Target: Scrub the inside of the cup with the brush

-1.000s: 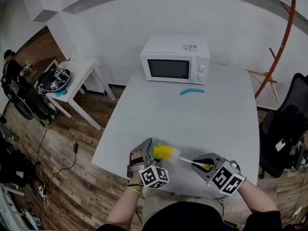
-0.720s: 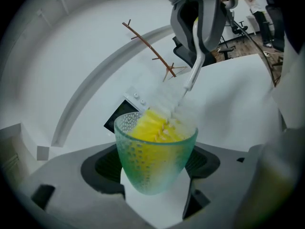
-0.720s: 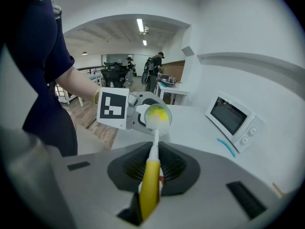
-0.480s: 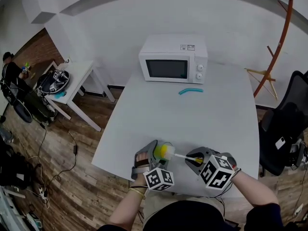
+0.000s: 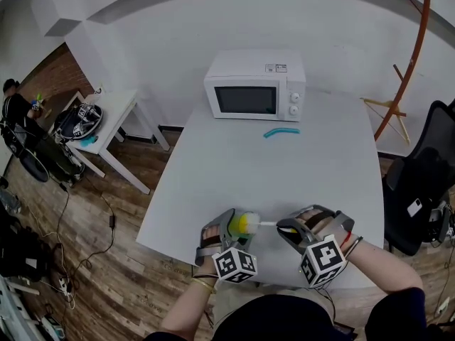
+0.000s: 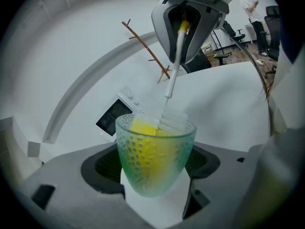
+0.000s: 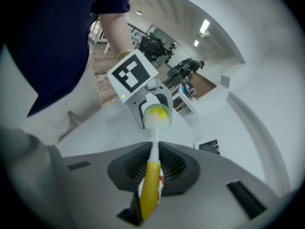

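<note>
The left gripper [image 5: 226, 227] clamps its jaws on the sides of a translucent green dimpled cup [image 6: 155, 161], near the 6 o'clock edge of the white table [image 5: 298, 176]. In the head view the cup lies tipped on its side above the tabletop, with its mouth facing 3 o'clock towards the other gripper. The right gripper [image 5: 288, 228] sits just beside it at 3 o'clock, its jaws closed narrowly on the yellow handle of the bottle brush [image 7: 151, 185]. The brush's thin white stem runs from those jaws straight to the cup's mouth. Its yellow and white bristle head sits inside the cup, the yellow showing through the wall in the left gripper view.

At the table's 12 o'clock end stands a white microwave [image 5: 252, 87], door shut. A curved teal object [image 5: 281, 131] lies on the table just in front of it at 5 o'clock. A black office chair [image 5: 426, 190] stands off the table's 3 o'clock side, and a small white side table [image 5: 114, 116] off its 10 o'clock corner.
</note>
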### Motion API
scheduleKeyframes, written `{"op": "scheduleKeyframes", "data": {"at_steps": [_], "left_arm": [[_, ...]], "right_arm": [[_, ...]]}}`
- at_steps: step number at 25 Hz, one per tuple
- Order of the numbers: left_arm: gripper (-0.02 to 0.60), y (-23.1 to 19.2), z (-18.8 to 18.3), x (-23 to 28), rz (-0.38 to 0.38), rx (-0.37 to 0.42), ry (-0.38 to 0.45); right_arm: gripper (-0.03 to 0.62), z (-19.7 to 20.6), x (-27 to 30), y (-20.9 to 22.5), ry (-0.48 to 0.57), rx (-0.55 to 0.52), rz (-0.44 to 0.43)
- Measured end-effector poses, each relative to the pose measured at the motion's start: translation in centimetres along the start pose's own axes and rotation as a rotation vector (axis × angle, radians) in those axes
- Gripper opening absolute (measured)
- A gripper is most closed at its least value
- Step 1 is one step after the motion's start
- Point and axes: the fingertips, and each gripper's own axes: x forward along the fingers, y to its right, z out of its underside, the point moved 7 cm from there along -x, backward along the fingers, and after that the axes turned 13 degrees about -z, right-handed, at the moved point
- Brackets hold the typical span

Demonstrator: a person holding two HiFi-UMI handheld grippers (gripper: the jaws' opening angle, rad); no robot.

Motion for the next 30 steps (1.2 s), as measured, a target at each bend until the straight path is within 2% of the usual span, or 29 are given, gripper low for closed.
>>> {"op": "scheduleKeyframes", "data": {"at_steps": [6,12,14,15,19,21,24,27,30], "left_arm": [[0.390,0.2,-0.6,0.1,0.027,-0.016,0.000],[0.390,0.3,-0.7,0.5,0.046,-0.018,-0.009],[0.390,0.2,-0.7,0.6,0.049,-0.017,-0.011],[0.390,0.2,-0.8,0.6,0.048,-0.014,-0.012],[0.390,0.0,-1.0,0.8,0.036,0.001,-0.006],[0.390,-0.1,-1.1,0.9,0.026,0.003,0.001],[0.389,-0.1,-1.3,1.0,0.011,-0.001,0.013],[0.390,0.0,-1.4,0.8,0.001,-0.004,0.023],[0.390,-0.1,-1.4,0.7,-0.014,-0.002,0.033]], "right_arm": [[0.048,-0.7,-1.1,0.7,-0.136,-0.419,0.150],[0.049,-0.8,-0.7,0.3,-0.244,-0.772,0.275],[0.049,-0.9,-0.7,0.3,-0.268,-0.852,0.310],[0.049,-0.9,-0.7,0.3,-0.271,-0.858,0.317],[0.048,-0.8,-0.7,0.5,-0.266,-0.787,0.304],[0.049,-0.7,-0.8,0.8,-0.253,-0.709,0.282],[0.048,-0.4,-1.0,1.5,-0.221,-0.485,0.187],[0.049,0.4,-0.6,1.5,-0.175,-0.222,0.027],[0.048,0.7,-0.4,1.7,-0.085,0.057,-0.107]]}}
